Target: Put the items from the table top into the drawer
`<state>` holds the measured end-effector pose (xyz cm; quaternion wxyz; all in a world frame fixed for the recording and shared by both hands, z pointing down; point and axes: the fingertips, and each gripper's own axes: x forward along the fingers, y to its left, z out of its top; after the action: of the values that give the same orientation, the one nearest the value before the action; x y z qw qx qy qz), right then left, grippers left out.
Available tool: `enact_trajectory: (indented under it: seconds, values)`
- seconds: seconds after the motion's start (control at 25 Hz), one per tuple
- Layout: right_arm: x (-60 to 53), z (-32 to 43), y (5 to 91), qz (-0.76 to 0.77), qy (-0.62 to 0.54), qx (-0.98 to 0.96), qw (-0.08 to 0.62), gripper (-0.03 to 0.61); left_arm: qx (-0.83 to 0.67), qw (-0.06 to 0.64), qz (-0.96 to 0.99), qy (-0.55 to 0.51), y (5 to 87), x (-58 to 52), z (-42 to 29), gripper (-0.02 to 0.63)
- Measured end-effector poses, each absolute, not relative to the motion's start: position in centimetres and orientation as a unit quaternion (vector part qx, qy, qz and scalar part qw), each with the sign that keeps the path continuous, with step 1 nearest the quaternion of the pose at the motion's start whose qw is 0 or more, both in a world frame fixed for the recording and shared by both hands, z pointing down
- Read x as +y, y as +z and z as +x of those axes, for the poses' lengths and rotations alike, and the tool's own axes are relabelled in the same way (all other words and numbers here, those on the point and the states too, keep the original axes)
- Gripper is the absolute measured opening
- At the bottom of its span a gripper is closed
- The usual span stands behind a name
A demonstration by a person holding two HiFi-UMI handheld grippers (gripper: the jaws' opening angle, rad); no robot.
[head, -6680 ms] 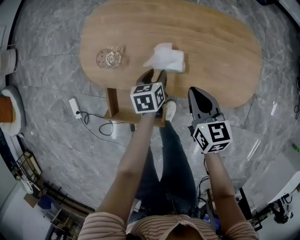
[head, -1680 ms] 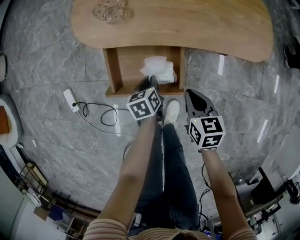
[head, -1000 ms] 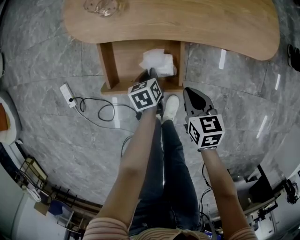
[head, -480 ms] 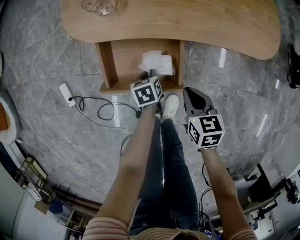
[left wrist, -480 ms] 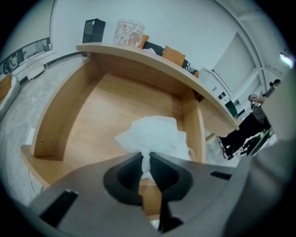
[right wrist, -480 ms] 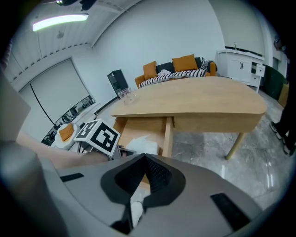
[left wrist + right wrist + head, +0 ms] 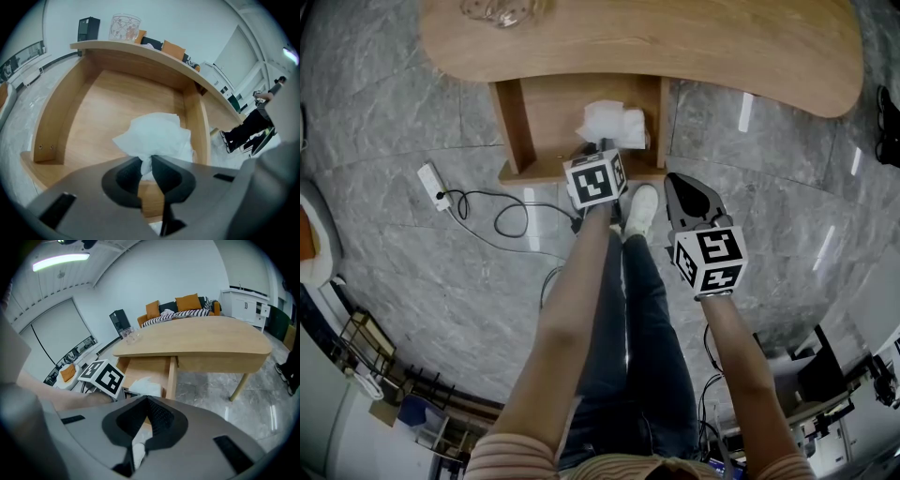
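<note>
A crumpled white tissue (image 7: 614,123) lies in the open wooden drawer (image 7: 546,117) under the oval table top (image 7: 694,42). My left gripper (image 7: 600,143) points steeply down at the drawer's front. In the left gripper view its jaws (image 7: 146,161) are shut on a near corner of the tissue (image 7: 154,136), whose bulk rests on the drawer floor (image 7: 108,108). A clear glass (image 7: 495,11) stands on the table's far left end, also seen as the glass (image 7: 125,27). My right gripper (image 7: 673,180) hangs to the right of the drawer, over the floor, shut with nothing in it (image 7: 146,399).
A white power strip (image 7: 429,184) with a looped black cable lies on the grey marble floor to the drawer's left. The person's white shoe (image 7: 639,216) is just below the drawer front. A sofa (image 7: 183,305) stands behind the table. Someone's dark legs (image 7: 248,129) stand at the right.
The tissue, once on the table top, now lies in the opened drawer. Over the last second the left gripper has rolled a little at the drawer front; the right has stayed still.
</note>
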<state>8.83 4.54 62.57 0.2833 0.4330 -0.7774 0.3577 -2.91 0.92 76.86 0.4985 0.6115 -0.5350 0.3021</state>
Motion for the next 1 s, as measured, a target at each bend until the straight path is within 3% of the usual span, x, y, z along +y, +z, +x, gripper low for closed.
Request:
enact_trajectory:
  seconds: [0.44,1.0]
  values:
    - [4.2,7.8,61.4,0.434,0.353,-0.781,0.278,0.008,-0.52,0.513,0.607,0.313,75.7,1.2,-3.0,0.143]
    - [4.3,7.1,56.8,0.452,0.335,-0.786,0.255,0.008,-0.536,0.499,0.628,0.262,68.8,2.2,-5.2,0.167]
